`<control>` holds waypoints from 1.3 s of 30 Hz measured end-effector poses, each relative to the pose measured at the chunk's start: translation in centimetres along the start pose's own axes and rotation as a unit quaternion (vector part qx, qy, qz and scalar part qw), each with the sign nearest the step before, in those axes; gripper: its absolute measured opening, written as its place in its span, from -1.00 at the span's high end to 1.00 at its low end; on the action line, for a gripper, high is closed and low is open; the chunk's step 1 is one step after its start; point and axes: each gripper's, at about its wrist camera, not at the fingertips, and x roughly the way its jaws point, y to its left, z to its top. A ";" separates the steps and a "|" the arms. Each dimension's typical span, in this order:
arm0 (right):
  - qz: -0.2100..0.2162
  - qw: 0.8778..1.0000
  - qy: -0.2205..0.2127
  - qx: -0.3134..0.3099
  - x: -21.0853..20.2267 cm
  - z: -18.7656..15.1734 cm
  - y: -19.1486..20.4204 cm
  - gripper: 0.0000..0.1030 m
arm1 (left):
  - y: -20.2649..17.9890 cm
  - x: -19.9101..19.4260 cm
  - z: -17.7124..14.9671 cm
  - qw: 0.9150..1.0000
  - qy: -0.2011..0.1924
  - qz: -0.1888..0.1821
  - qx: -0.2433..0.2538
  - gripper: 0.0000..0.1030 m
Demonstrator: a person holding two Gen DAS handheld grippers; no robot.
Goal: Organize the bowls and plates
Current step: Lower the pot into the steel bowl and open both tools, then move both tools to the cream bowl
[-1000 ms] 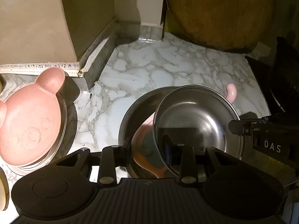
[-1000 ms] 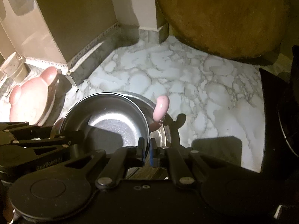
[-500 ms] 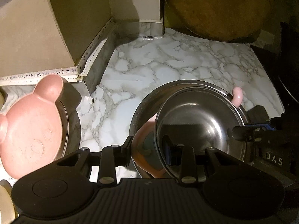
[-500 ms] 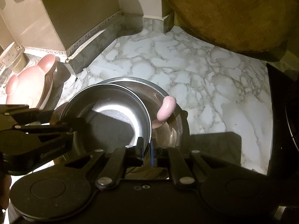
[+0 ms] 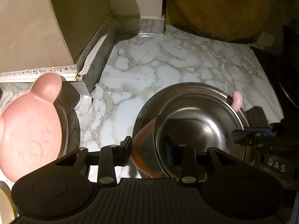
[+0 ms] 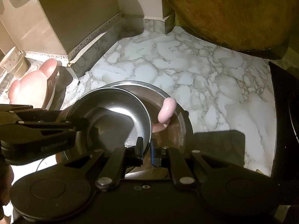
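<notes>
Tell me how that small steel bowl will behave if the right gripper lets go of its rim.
The small steel bowl looks rigid and polished, so probably slippery. It sits tilted on a pink dish inside the bigger steel bowl, so it may slide or rock. The right gripper pinches only the thin rim, while the left gripper's jaws are opening.

text: "DAS" | on: right tongs body | trim strip: music notes
</notes>
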 end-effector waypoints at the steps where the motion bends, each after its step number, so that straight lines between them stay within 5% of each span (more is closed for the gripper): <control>1: 0.001 1.000 0.000 0.000 -0.1 0.1 0.0 0.83 | 0.1 -0.1 0.1 1.000 -0.002 0.001 0.000 0.14; 5: 0.007 1.000 0.002 0.006 -0.2 0.3 -0.2 0.81 | 0.3 -0.7 0.2 1.000 -0.018 0.002 0.002 -0.13; 19: 0.027 0.999 -0.025 -0.009 -3.1 0.5 0.9 0.53 | 1.3 -2.8 -0.6 0.999 -0.035 -0.010 -0.016 -0.14; 37: 0.094 0.990 -0.069 -0.078 -7.4 -0.4 6.6 0.29 | 4.7 -10.6 -4.6 0.993 -0.097 -0.016 -0.057 -0.15; 39: 0.102 0.988 -0.069 -0.088 -7.6 -0.6 7.5 0.26 | 5.4 -11.4 -5.2 0.992 -0.103 -0.010 -0.065 -0.27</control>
